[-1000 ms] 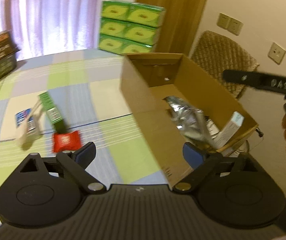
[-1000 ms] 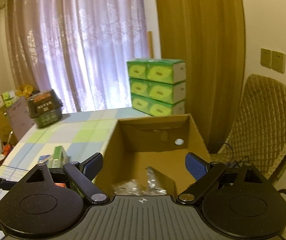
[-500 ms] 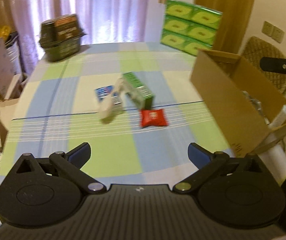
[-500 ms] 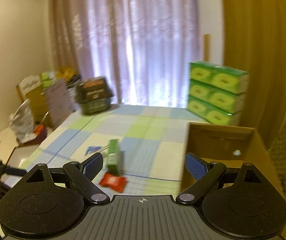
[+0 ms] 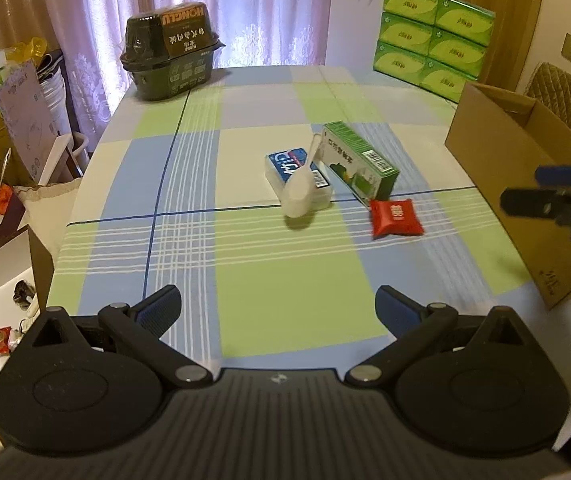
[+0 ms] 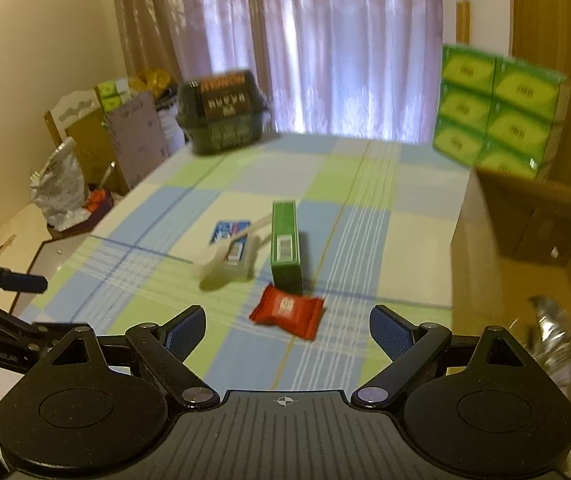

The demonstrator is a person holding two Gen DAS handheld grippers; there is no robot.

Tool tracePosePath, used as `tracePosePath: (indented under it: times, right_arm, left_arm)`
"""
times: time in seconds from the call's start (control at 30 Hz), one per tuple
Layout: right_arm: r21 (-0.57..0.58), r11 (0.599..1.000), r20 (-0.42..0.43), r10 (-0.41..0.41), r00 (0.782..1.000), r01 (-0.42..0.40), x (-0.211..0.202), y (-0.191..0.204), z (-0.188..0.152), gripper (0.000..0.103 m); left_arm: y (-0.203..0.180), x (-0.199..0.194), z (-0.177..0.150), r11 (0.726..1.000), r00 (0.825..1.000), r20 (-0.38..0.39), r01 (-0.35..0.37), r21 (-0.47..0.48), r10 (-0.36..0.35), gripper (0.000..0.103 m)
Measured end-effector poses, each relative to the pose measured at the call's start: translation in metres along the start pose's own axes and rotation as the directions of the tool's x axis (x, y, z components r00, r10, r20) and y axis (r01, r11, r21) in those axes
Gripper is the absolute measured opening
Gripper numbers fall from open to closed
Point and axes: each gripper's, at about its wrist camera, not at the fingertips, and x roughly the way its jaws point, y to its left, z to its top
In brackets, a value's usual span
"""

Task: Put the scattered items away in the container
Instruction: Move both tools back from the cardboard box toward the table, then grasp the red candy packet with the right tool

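Green box [image 5: 359,162]: laid mid-bench [image 5: 245,272], long axis running away from the cameras. Red packet [image 5: 395,217] touching its near end. Carton [image 5: 525,184], right: foil bag [image 6: 561,344] contained. Both tools [image 5: 277,308] [image 6: 287,328] spread wide, nothing held.

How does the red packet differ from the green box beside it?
The red packet is a soft, flat, pillow-shaped wrapper; the green box is a rigid, longer carton with a barcode. The packet lies nearer both grippers; the box sits just behind it, next to the white spoon. Both lie loose on the checked tablecloth, outside the cardboard box.
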Motion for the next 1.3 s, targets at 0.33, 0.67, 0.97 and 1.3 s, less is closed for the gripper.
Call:
tracePosePath:
  times: [0.33,0.67,0.97,1.3]
  right_arm:
    - [0.129,0.992,-0.06,0.019,0.998,-0.011,0.072,-0.016,-0.009,0.094]
    - [0.22,0.976,-0.046,-0.001,0.999,0.011,0.115,-0.022,-0.01,0.094]
    - [0.125,0.99,-0.039,-0.068,0.997,0.072,0.134,-0.006,-0.014,0.094]
    - [0.076,0.985,-0.026,-0.155,0.988,0.156,0.146,0.001,-0.024,0.077]
  left_arm:
    - [0.008,0.051,0.006,0.999,1.0,0.016,0.013,0.049,-0.014,0.101]
    - [0.019,0.085,0.011,0.999,1.0,0.011,0.028,0.037,-0.028,0.101]
    - [0.021,0.102,0.02,0.997,0.999,0.029,0.028,0.068,-0.03,0.101]
    - [0.024,0.112,0.021,0.998,0.998,0.044,0.043,0.048,-0.045,0.101]
